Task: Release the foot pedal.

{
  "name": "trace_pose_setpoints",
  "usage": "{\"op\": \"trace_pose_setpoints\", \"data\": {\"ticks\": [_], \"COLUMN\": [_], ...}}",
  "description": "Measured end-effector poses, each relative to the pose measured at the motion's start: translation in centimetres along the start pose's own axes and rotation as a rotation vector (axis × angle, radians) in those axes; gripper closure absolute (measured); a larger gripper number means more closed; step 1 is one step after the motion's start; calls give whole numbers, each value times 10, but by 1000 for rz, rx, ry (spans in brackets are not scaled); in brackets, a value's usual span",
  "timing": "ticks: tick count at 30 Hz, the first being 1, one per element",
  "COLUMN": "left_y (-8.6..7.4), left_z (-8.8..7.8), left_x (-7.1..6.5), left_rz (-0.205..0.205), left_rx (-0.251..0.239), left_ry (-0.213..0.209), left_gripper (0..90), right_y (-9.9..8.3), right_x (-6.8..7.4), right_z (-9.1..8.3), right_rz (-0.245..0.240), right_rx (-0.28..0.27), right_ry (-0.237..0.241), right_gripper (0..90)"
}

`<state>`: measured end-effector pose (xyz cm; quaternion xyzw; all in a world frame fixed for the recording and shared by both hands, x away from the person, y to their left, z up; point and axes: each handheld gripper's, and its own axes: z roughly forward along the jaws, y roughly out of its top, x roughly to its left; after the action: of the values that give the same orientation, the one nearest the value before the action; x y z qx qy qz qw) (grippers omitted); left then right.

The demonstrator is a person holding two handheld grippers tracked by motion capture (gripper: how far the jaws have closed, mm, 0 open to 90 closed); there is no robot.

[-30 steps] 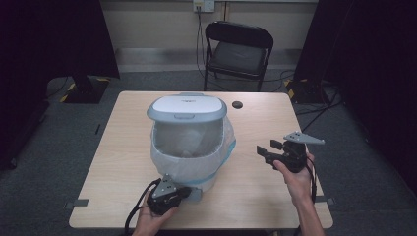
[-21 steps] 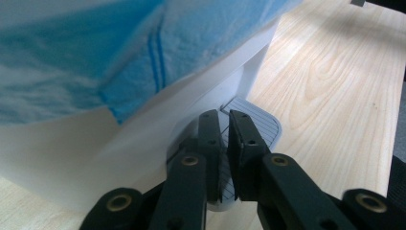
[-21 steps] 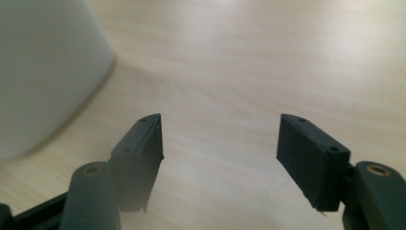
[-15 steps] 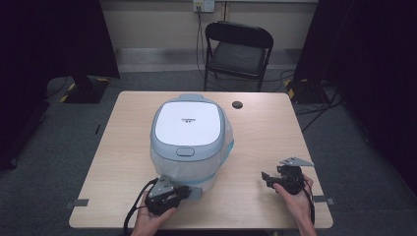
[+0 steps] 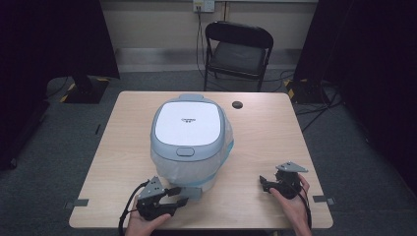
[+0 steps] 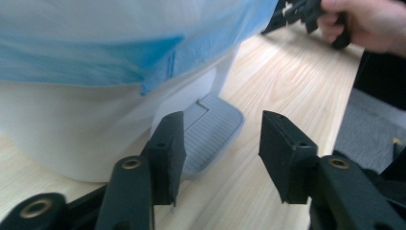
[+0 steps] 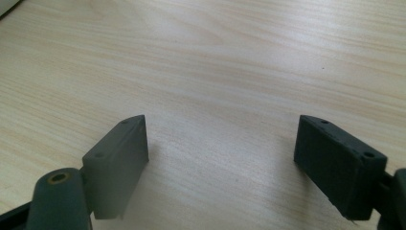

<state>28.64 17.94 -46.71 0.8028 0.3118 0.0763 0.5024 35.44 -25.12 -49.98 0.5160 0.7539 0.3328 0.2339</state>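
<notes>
Because the bin is by far the biggest thing on the table and probably light, the main risk is that a sideways shove from either gripper slides or tips it. It stands a little left of the table's middle, so the hazard is less a fall off the edge than a skewed bin and a pedal out of reach. A second risk is the liner. Its loose blue-edged plastic hangs over the bin's front, and a jaw closing near it could snag and drag it. The smallest risk sits at the pedal. A jaw that lands on its rim instead of its ribbed top would likely slip off, and the lid would not lift.

The bin is pale grey-blue and rounded. Its flat white lid is shut and has a small push tab at the front. The grey pedal juts from its base toward the person.

The left gripper hovers just before the pedal. Its jaws have just been opening and clasp nothing. The right gripper is low over bare wood, well apart from the bin. Its jaws have also just been opening, and nothing is between them.
</notes>
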Motion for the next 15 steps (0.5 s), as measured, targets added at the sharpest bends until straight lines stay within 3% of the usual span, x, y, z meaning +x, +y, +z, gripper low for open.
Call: {"op": "trace_pose_setpoints", "data": {"ticks": [4, 6, 8, 11, 12, 14, 15], "left_y": [3, 2, 0, -2, -3, -5, -6], "left_z": [-17, -25, -33, -43, -46, -50, -52], "left_x": [0, 4, 12, 28, 35, 48, 57], "left_rz": [9, -6, -5, -39, -49, -61, -57], "left_rx": [-16, -35, -33, -51, -52, -29, 4], "left_ry": [22, 47, 82, 115, 132, 212, 247], "left_gripper": [478, 459, 457, 456, 447, 412, 366], "right_y": [0, 0, 0, 0, 0, 1, 1], "right_x": [0, 0, 0, -1, -2, -3, -3], "right_z": [0, 0, 0, 0, 0, 0, 0], "right_rz": [-1, -1, 0, 3, 3, 4, 8], "right_rx": [-1, -1, -1, -2, -1, 0, 1], "right_ry": [0, 0, 0, 2, 1, 2, 0], "right_gripper": [178, 178, 179, 179, 180, 181, 181]}}
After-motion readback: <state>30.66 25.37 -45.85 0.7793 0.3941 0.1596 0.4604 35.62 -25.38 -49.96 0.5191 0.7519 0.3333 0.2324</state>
